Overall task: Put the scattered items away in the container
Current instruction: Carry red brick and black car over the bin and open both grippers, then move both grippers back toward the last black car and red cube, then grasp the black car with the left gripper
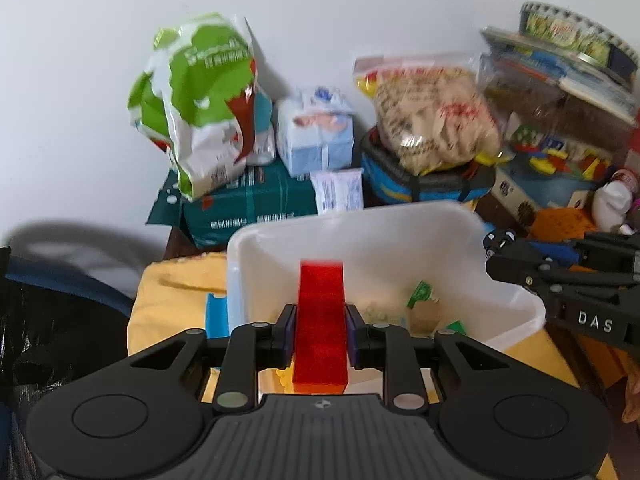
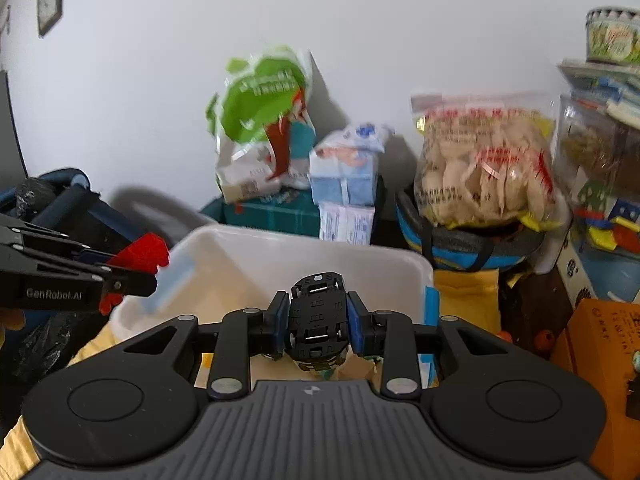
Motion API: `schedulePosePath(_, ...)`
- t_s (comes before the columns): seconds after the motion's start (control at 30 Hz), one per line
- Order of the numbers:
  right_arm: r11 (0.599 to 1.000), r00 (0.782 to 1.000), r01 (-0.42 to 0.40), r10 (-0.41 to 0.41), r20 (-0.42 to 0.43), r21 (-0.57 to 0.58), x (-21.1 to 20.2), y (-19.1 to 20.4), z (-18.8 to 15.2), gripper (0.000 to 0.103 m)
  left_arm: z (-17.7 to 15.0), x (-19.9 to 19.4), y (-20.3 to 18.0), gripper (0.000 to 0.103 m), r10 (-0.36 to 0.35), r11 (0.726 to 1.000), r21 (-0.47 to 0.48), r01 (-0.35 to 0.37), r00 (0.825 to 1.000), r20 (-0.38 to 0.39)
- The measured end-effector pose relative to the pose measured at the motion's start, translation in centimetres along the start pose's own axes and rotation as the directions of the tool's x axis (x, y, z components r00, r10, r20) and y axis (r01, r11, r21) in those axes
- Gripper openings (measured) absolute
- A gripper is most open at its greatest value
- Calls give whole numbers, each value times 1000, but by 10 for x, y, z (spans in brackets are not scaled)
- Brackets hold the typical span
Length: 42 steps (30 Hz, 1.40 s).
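My left gripper [image 1: 320, 328] is shut on a red translucent block [image 1: 320, 320] and holds it over the near rim of the white bin [image 1: 360, 216]. The bin holds several small items, among them green pieces [image 1: 420, 292]. My right gripper [image 2: 318, 320] is shut on a small toy car [image 2: 318, 312], turned black underside up, above the near rim of the same bin [image 2: 304, 240]. The left gripper with the red block [image 2: 140, 256] shows at the left in the right wrist view. The right gripper [image 1: 496, 244] shows at the right in the left wrist view.
The bin stands on a yellow cloth [image 1: 176, 292]. Behind it against the wall are a green and white bag [image 1: 200, 108], a tissue pack [image 1: 316, 132], a green carton [image 1: 248, 204], a bag of snacks [image 1: 432, 112] and toy boxes [image 1: 560, 152]. An orange box [image 2: 600, 344] lies right.
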State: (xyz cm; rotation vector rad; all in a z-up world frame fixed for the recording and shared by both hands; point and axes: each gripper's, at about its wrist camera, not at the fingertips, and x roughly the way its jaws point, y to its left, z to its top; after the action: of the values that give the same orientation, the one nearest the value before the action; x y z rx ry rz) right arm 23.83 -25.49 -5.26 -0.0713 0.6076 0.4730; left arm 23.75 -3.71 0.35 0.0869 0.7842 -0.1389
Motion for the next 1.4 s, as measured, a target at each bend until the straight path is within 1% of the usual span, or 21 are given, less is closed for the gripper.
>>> schedulePosePath(0.03,1000,1000,7,-7,-10,4,4,-2,2,36,3,3,0,58,11,1000,5,-11,1000,-10)
schedulePosePath(0.07,1000,1000,15,-15,-13,2,7,-3,4,43,5,5,0,60,16,1000,7,-16,1000,-10)
schedulePosePath(0.2,1000,1000,18,-18,4,-18,9,-5,11,51,11,6,4,60,16,1000,-2,-16,1000,-5)
schedulePosePath(0.27,1000,1000,11,-11,8,-10,7,-8,12,51,11,6,7,60,19,1000,-14,-19,1000,-5)
schedulePosePath(0.37,1000,1000,-11,11,16,8,0,-10,8,51,7,2,10,60,3,999,-40,-3,1000,1)
schedulePosePath(0.43,1000,999,-24,24,32,5,-11,-7,1,52,-4,-6,7,60,-13,999,-32,13,1000,20)
schedulePosePath(0.5,999,998,-43,43,50,1,-23,-4,-12,52,-21,-16,-1,60,-22,1000,-13,23,999,45)
schedulePosePath(0.6,997,995,-78,79,62,-24,-40,4,-43,52,-54,-31,-16,61,-30,999,30,27,996,86)
schedulePosePath(0.67,995,995,-76,80,54,-71,-46,11,-65,52,-77,-33,-28,61,-42,997,66,36,996,81)
schedulePosePath(0.73,992,996,-79,81,22,-98,-43,15,-85,52,-100,-26,-40,61,-63,994,96,58,997,49)
schedulePosePath(0.83,993,997,-75,73,-20,-92,-31,13,-104,52,-128,-4,-61,61,-46,985,165,45,999,2)
schedulePosePath(0.9,995,997,-68,66,-29,-72,-25,9,-112,52,-140,14,-71,61,-45,982,182,48,999,-23)
schedulePosePath(1.03,998,998,-59,57,-41,-28,-22,3,-126,52,-146,45,-77,61,-32,987,154,39,998,-49)
schedulePosePath(1.2,998,996,-63,61,-61,-27,-25,1,-140,52,-141,72,-78,61,-25,996,84,31,997,-73)
schedulePosePath(1.27,998,996,-61,59,-66,-27,-26,1,-145,52,-139,79,-77,61,-7,997,79,13,997,-77)
schedulePosePath(1.33,998,996,-60,59,-69,-18,-26,1,-146,52,-141,82,-68,63,37,997,75,-30,995,-89)
schedulePosePath(1.4,998,996,-64,63,-65,-12,-28,1,-146,52,-148,76,-47,63,51,998,38,-48,995,-88)
